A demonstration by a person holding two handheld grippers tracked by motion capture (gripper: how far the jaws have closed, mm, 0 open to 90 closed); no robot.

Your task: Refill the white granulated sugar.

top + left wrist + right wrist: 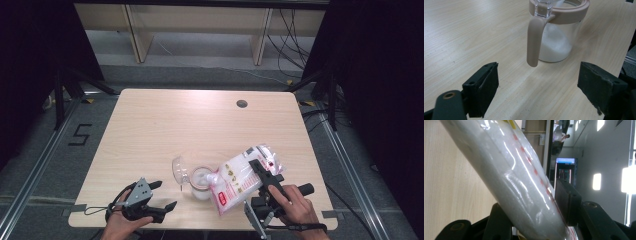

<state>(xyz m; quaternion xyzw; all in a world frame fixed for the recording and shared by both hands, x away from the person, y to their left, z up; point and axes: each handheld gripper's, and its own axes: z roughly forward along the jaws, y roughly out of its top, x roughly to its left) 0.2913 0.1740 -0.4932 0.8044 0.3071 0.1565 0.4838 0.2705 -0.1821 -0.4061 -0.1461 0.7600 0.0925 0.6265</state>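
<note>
Pouring step, by the look of it: right gripper (261, 176) pinches the bag (240, 180), tipped left over the jar (201, 183) near the table's (150, 125) near edge. Left gripper (162, 195) spread, idle, left of jar. Next: likely steady tilt. Bag mouth and any flowing grains hard to make out.

jar (556, 30): top cut off | bag (506, 170): print blurred, ends cut off
</note>
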